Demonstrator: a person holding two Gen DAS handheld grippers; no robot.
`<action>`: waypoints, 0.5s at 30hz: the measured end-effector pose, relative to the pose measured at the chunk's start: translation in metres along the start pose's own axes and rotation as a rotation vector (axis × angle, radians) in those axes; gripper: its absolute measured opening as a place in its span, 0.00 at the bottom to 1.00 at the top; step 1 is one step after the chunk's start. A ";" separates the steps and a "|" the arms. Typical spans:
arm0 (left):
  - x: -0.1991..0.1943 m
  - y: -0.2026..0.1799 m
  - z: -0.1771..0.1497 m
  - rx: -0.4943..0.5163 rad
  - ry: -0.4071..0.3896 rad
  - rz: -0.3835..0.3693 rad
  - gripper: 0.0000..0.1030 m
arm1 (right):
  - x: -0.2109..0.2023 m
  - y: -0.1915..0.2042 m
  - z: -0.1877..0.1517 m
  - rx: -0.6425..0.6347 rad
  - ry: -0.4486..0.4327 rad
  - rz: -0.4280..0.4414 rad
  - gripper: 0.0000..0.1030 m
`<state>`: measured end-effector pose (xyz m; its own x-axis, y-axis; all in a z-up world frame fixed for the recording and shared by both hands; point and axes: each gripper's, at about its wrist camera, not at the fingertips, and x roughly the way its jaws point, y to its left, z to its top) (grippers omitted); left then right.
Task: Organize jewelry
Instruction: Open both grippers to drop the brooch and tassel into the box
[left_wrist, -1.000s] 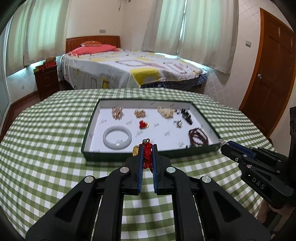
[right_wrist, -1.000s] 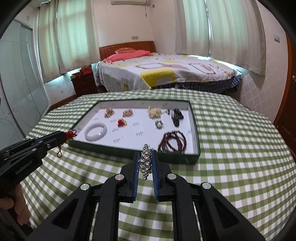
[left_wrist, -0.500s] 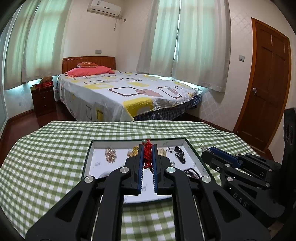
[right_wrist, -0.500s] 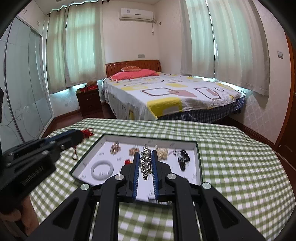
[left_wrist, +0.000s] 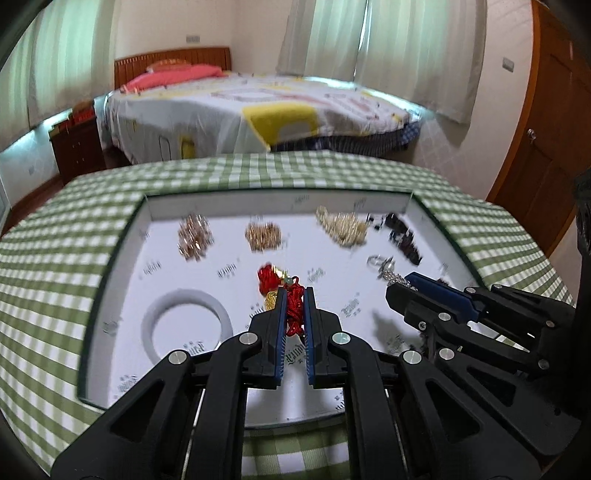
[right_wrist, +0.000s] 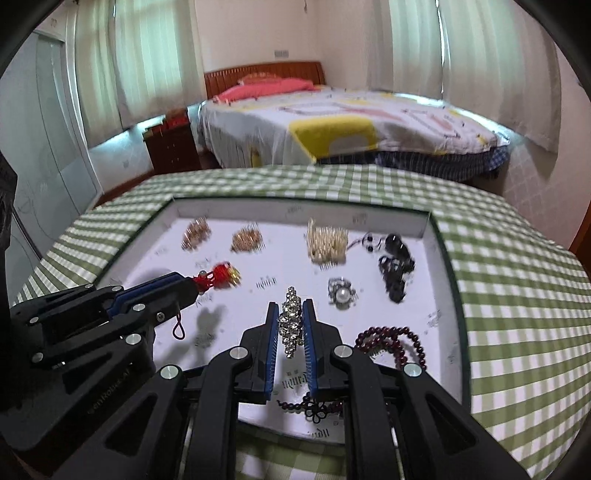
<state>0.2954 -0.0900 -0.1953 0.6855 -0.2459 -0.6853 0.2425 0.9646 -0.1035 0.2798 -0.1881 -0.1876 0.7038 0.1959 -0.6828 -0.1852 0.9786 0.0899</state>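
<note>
A white-lined jewelry tray lies on the green checked table. My left gripper is shut on a red knotted cord charm with a gold piece and hangs over the tray's middle, beside another red charm. My right gripper is shut on a rhinestone piece and hovers over the tray's front, left of a dark red bead bracelet. Each gripper shows in the other's view, the right gripper at the right and the left gripper at the left.
The tray also holds a white bangle, gold clusters, a pearl ring and black pieces. Beyond the table stand a bed, a nightstand and a wooden door.
Both grippers swung up and back, then came forward and down over the tray, each keeping its piece. The tray now fills much more of both views.
</note>
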 end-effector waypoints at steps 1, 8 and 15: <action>0.003 0.000 -0.001 0.000 0.010 -0.001 0.09 | 0.004 -0.001 -0.001 0.001 0.011 0.000 0.13; 0.020 0.003 -0.007 -0.012 0.064 -0.020 0.09 | 0.016 -0.003 -0.004 -0.002 0.052 0.010 0.13; 0.023 0.004 -0.008 -0.020 0.075 -0.016 0.14 | 0.016 -0.002 -0.005 -0.008 0.051 0.004 0.25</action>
<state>0.3065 -0.0909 -0.2169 0.6281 -0.2545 -0.7354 0.2390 0.9624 -0.1289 0.2876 -0.1873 -0.2026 0.6669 0.1965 -0.7188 -0.1937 0.9772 0.0873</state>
